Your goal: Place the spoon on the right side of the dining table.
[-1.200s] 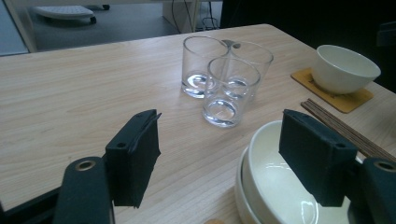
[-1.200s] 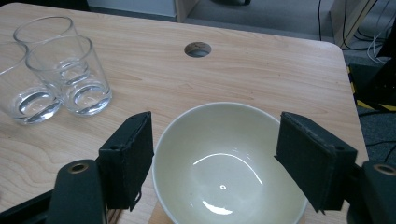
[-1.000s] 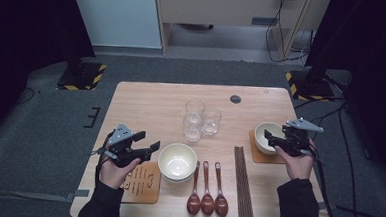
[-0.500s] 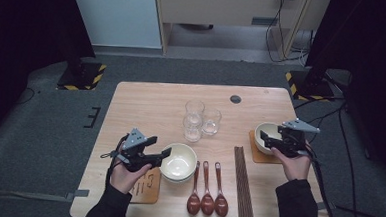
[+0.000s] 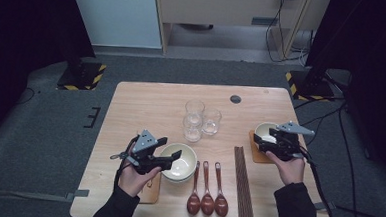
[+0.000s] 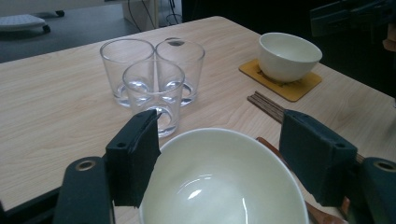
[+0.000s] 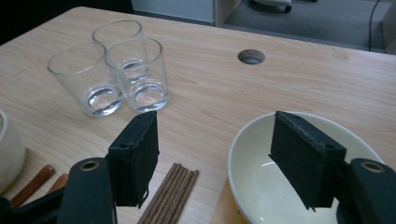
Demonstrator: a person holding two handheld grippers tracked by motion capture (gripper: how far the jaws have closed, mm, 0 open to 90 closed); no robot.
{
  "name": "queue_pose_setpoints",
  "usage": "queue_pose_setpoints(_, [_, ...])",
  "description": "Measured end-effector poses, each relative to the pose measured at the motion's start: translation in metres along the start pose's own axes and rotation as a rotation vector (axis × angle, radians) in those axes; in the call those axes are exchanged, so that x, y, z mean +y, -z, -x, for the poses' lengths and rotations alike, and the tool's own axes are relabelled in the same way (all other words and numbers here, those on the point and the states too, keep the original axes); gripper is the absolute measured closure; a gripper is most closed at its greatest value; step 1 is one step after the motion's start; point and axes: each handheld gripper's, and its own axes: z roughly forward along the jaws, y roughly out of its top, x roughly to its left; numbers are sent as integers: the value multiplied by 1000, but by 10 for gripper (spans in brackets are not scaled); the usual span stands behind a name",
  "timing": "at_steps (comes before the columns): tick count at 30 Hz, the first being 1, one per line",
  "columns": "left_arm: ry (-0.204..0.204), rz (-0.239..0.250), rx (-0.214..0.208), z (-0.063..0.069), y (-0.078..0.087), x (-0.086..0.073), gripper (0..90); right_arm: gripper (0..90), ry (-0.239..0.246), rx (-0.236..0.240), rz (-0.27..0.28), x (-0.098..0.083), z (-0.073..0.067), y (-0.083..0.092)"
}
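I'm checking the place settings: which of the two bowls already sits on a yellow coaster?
The bowl at the right gripper, at the table's right side, sits on the yellow coaster. The bowl at the left gripper, beside the spoons, rests on bare wood.

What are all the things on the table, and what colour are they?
Bowls: two stacked, cream, near the front left; one cream, on a mat at right.
Glasses: three, clear, clustered mid-table.
Spoons: three, brown, front centre.
Chopsticks: a bundle, dark brown, right of the spoons.
Mats: two, yellow-brown, one under the right bowl, one at the front left.
Table: one, light wood.
Left gripper: black, jaws astride the stacked bowls' rim.
Right gripper: black, one jaw inside the right bowl.
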Motion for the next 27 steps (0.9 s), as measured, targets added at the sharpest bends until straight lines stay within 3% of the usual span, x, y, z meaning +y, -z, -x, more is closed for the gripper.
queue_pose_setpoints(5, [-18,-15,-10,8,-9,3,281,315,2,59,5,-4,-8,5])
queue_pose_setpoints(11, [-34,-28,-22,16,-19,6,282,313,16,81,-1,-7,-14,5])
queue_pose_setpoints(27, [-64,-58,-66,35,-35,-4,304,325,12,91,-3,-11,-17,7])
